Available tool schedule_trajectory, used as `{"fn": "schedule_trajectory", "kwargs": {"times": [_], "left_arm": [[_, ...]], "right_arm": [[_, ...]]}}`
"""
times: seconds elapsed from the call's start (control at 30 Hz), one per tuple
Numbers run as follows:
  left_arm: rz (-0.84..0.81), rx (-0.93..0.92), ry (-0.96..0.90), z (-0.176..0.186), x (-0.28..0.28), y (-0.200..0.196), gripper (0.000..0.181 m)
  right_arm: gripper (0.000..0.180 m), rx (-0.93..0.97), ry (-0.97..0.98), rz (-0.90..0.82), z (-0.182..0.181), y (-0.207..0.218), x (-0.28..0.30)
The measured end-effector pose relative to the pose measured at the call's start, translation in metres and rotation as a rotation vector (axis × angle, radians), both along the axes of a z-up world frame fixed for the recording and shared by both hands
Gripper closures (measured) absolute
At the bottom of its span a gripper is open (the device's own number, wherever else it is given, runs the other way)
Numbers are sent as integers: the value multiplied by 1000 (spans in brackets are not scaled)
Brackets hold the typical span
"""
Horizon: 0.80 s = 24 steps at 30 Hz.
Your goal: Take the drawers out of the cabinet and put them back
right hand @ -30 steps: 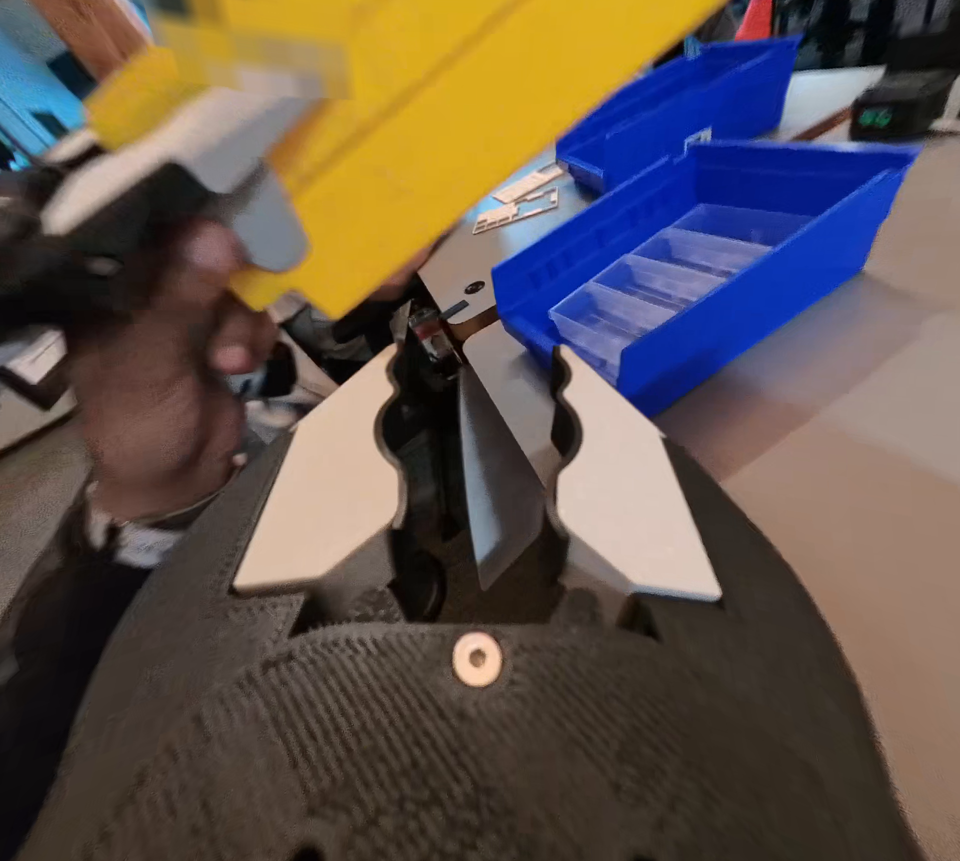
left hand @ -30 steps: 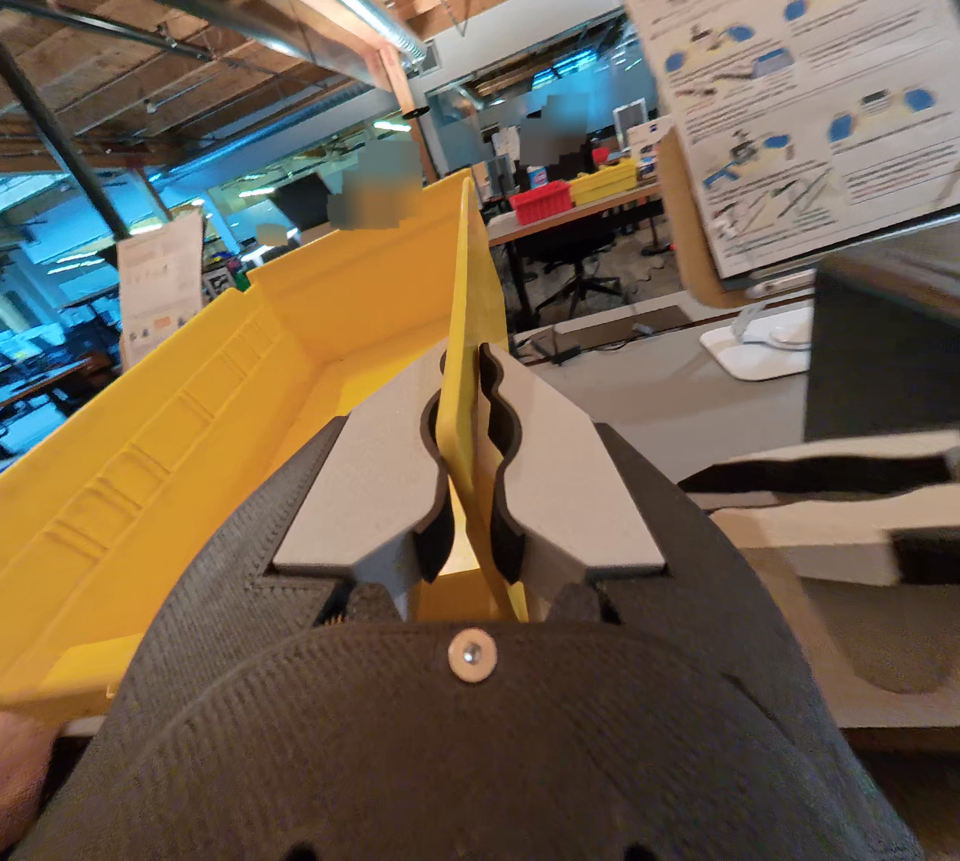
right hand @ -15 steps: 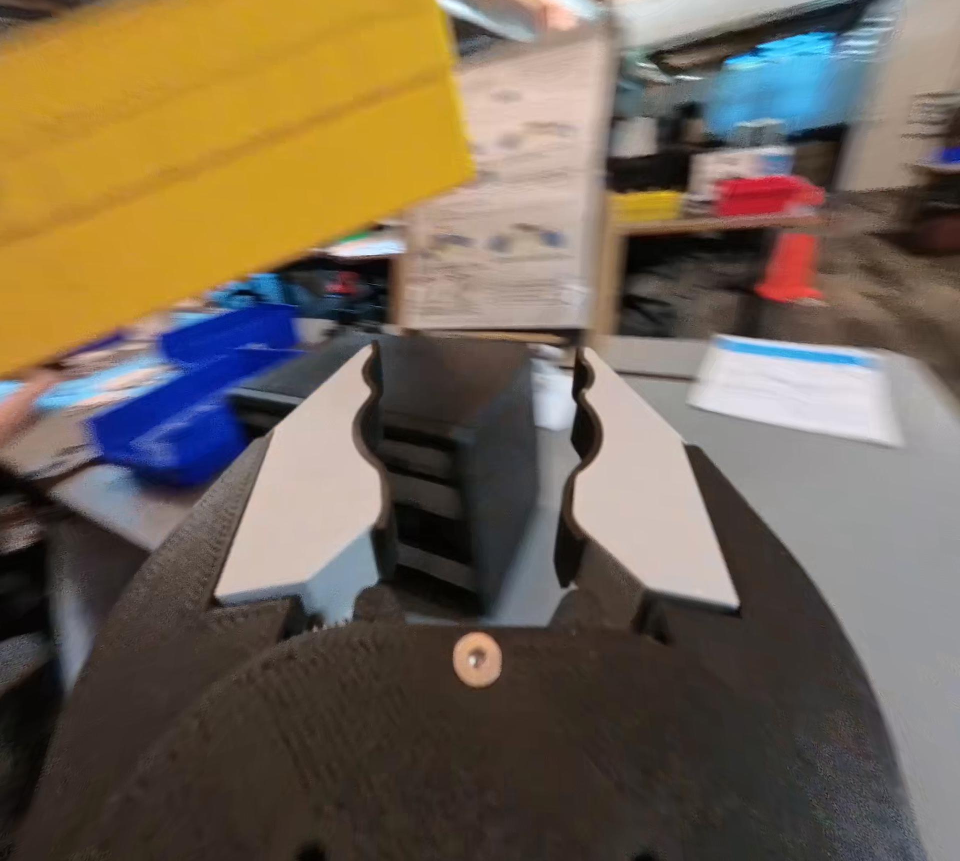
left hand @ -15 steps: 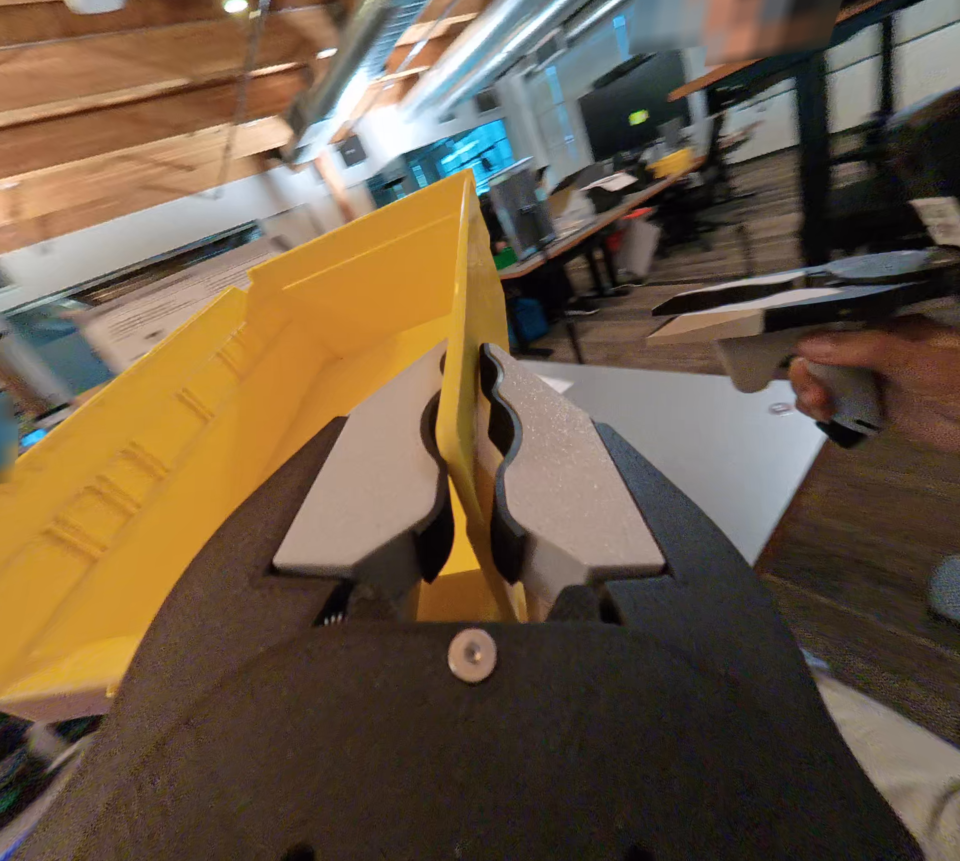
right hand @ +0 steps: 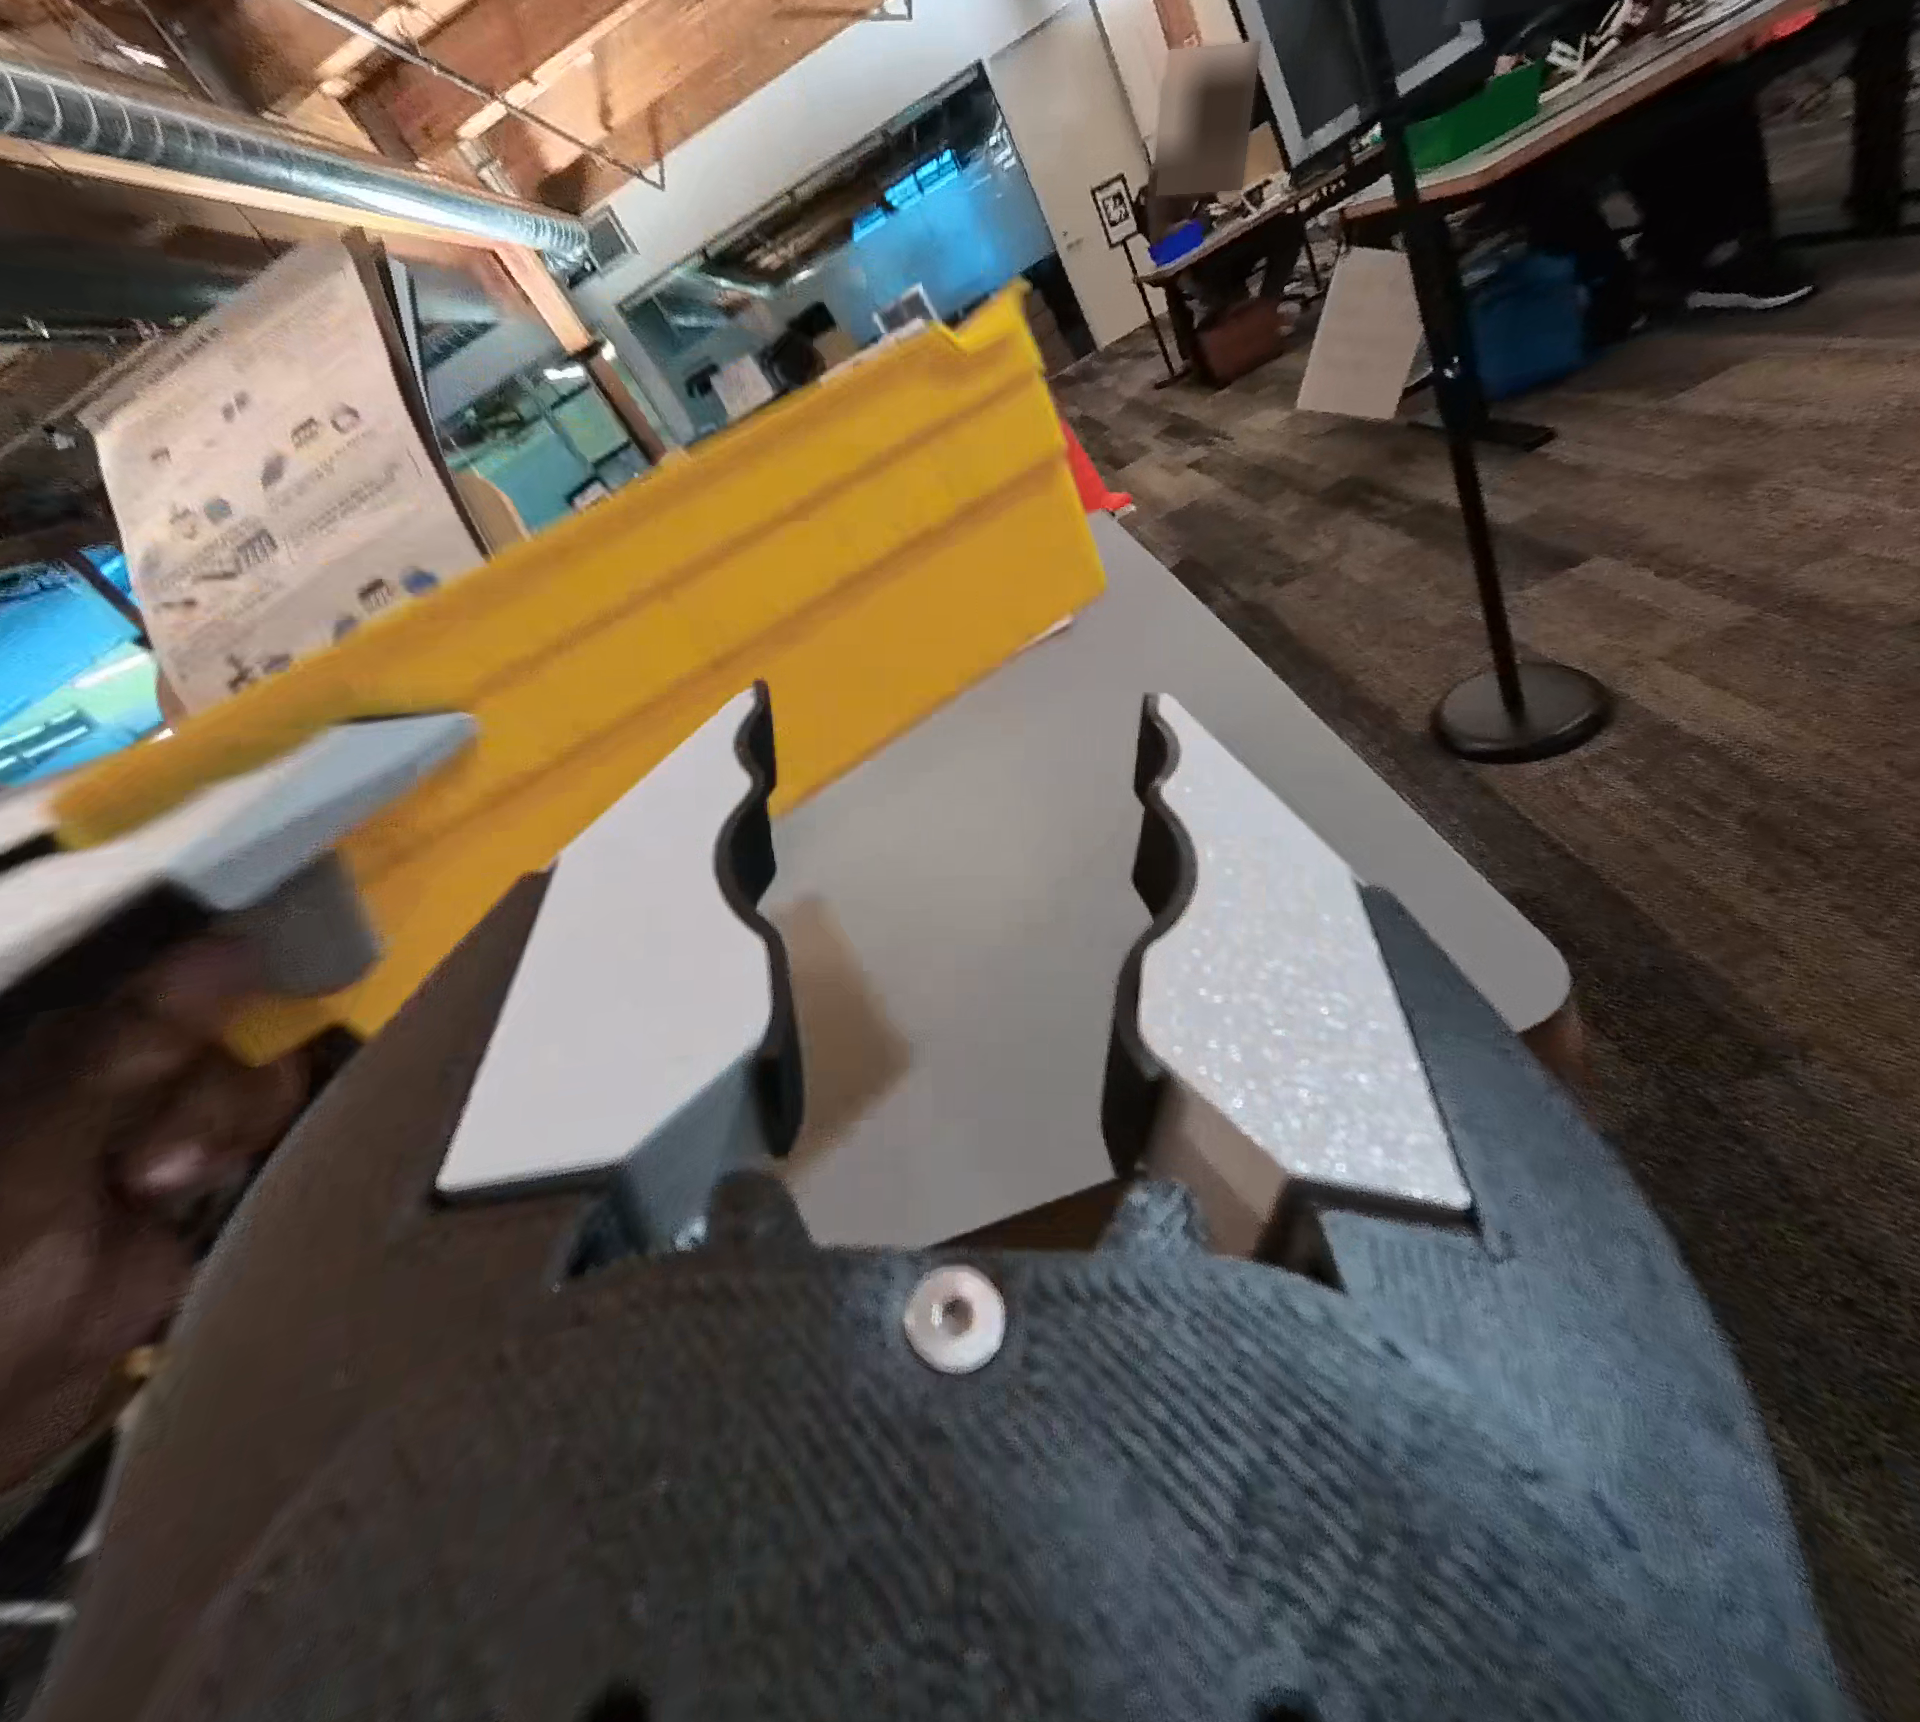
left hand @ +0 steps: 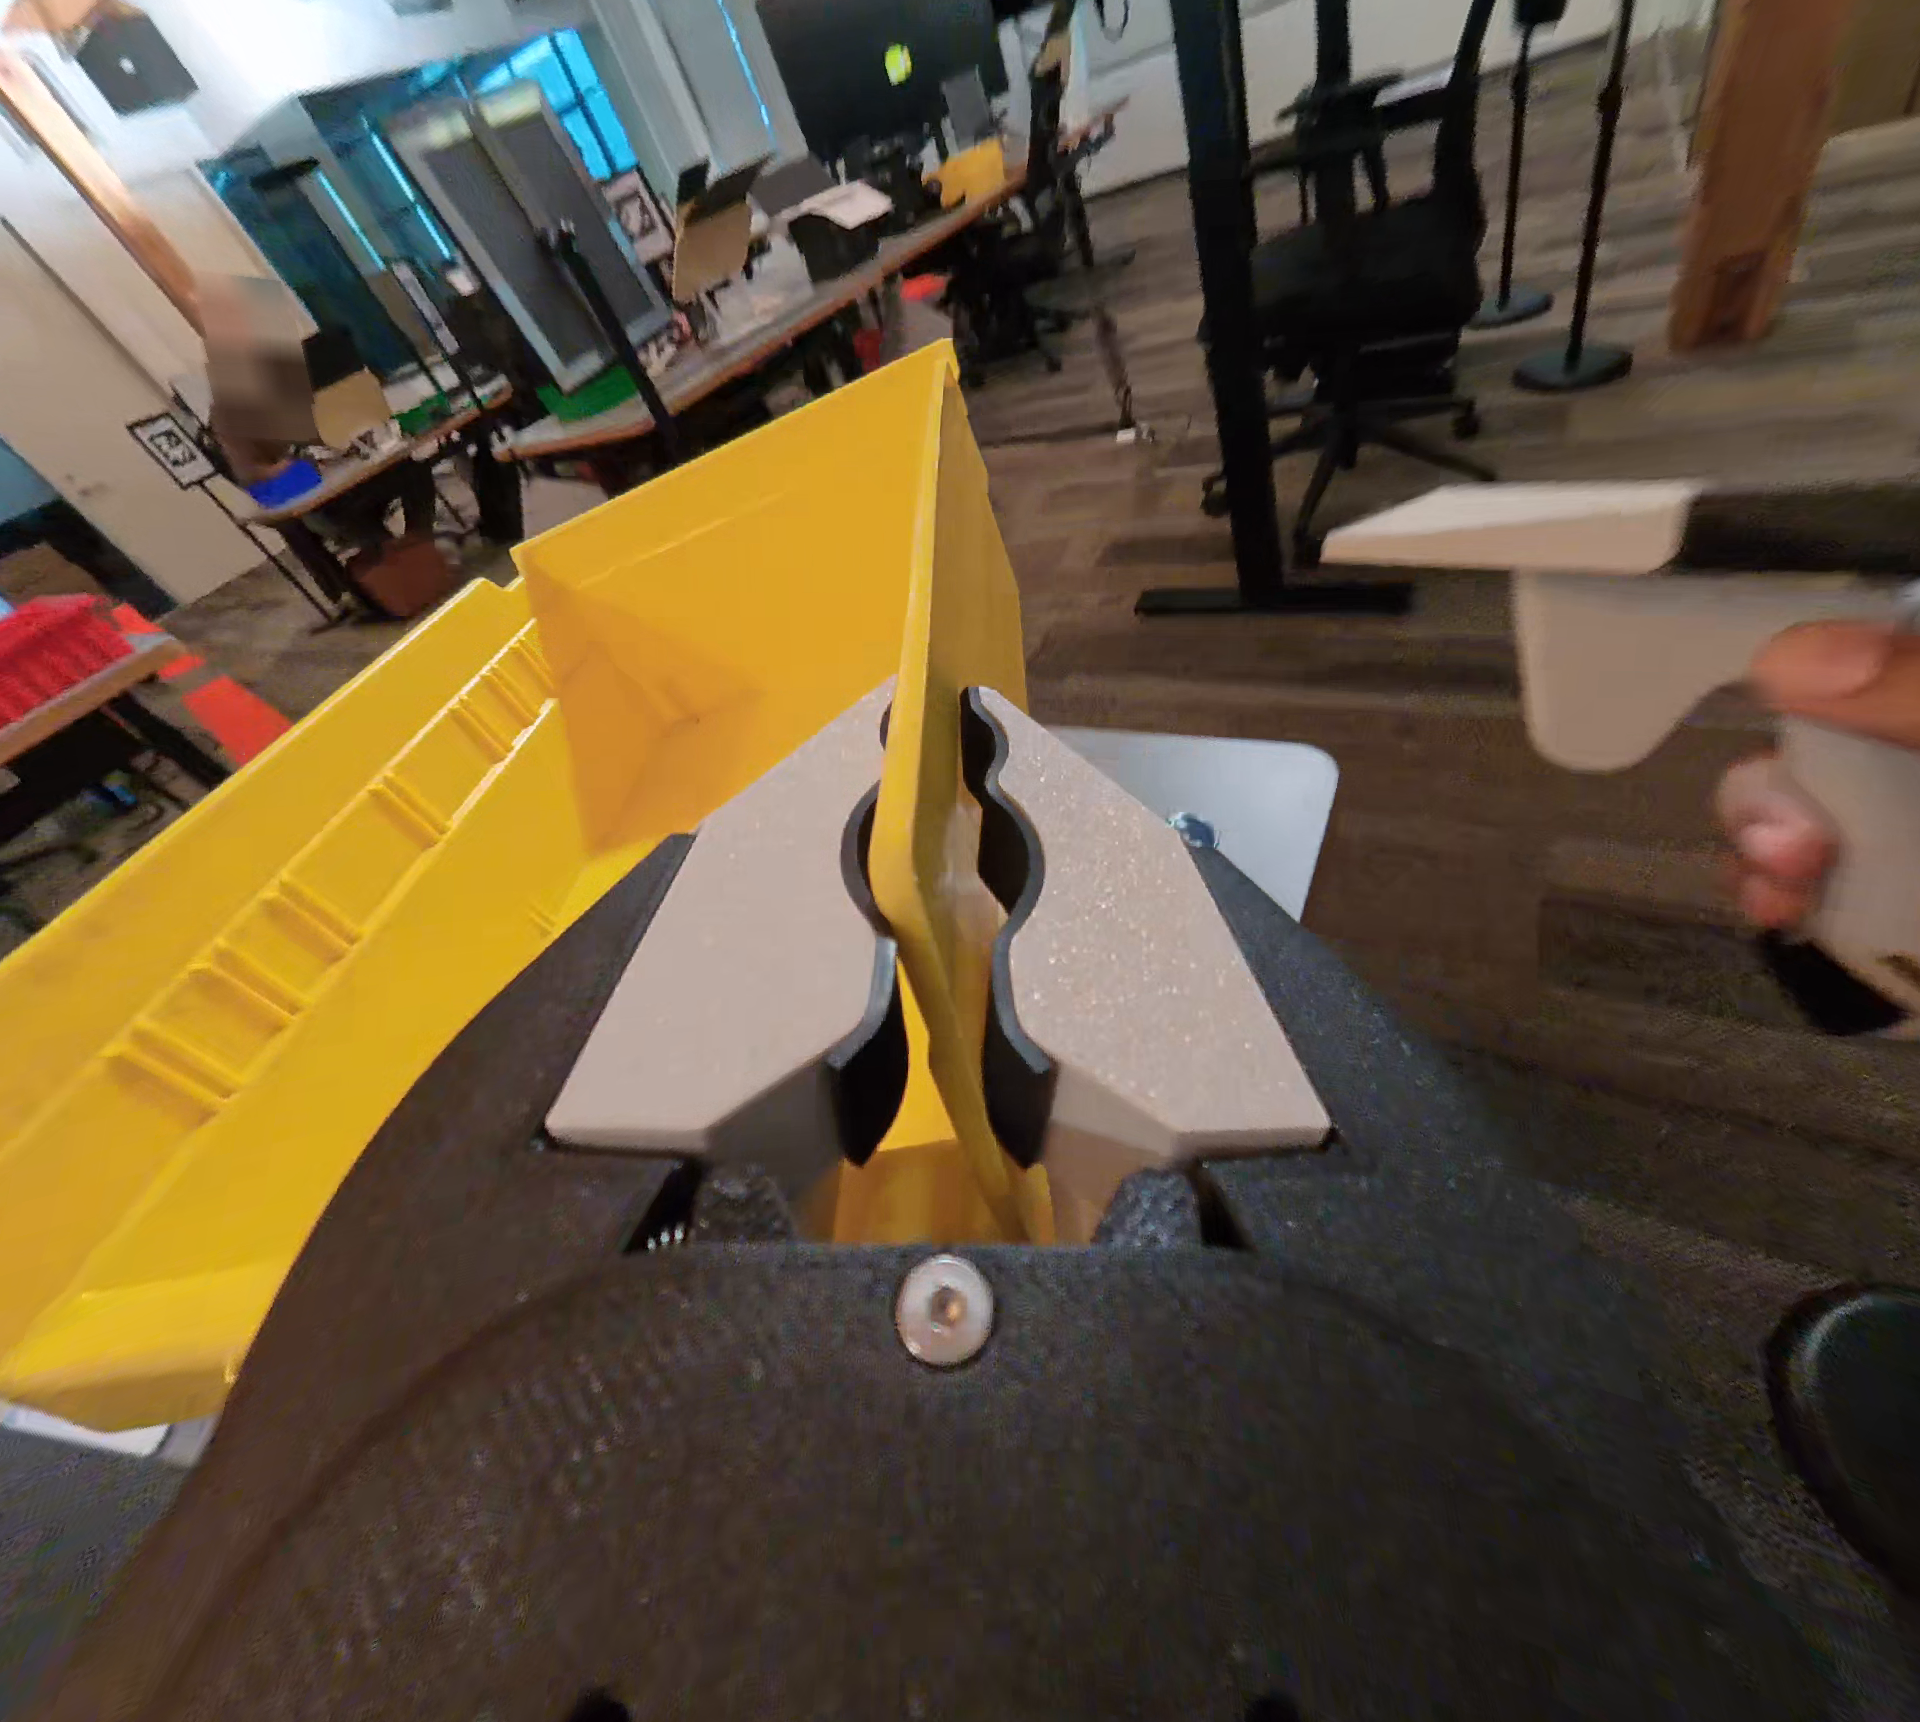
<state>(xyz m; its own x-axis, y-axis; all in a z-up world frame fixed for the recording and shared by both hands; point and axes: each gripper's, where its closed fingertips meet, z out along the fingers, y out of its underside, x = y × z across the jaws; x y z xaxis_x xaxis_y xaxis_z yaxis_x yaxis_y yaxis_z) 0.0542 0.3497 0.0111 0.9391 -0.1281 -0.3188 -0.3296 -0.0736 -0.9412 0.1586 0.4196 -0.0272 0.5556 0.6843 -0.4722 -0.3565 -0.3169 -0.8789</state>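
The left hand-held gripper (left hand: 935,862) still pinches the yellow drawer (left hand: 312,924) wall; the right hand-held gripper (right hand: 956,799), spread and empty, has swung from the cabinet toward the grey worktop (right hand: 1299,799).

Yellow drawer (left hand: 312,893): long plastic bin, open top, empty inside, ribbed slots along inner side wall. Held in air, tilted, far end higher in left wrist view. One thin side wall pinched between left gripper's fingers (left hand: 1132,924). From right wrist view, outer side shows lengthwise ridges (blurred); far end above grey table (right hand: 1299,841).
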Motion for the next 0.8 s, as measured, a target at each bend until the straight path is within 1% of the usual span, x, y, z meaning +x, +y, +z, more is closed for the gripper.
{"fn": "schedule_trajectory", "kwargs": {"times": [0.13, 0.3, 0.43, 0.6, 0.73, 0.8], "left_arm": [[51, -72, 0, -57, -17, 35, 179], [109, -103, -18, -99, -39, 56, 179], [137, -95, -15, -116, -47, 67, 179], [149, -86, -45, -132, -46, 83, 179], [159, -132, -69, -145, -40, 91, 179], [130, -185, -116, -152, -33, 91, 175]], "right_arm": [[108, -14, -45, 40, -13, 0, -15], [101, -38, -195, 110, -44, -5, -45], [101, -26, -280, 143, -62, -8, -63], [100, -35, -335, 147, -80, -6, -69], [100, -45, -320, 136, -83, -4, -68], [97, -32, -300, 135, -78, -6, -69]]}}
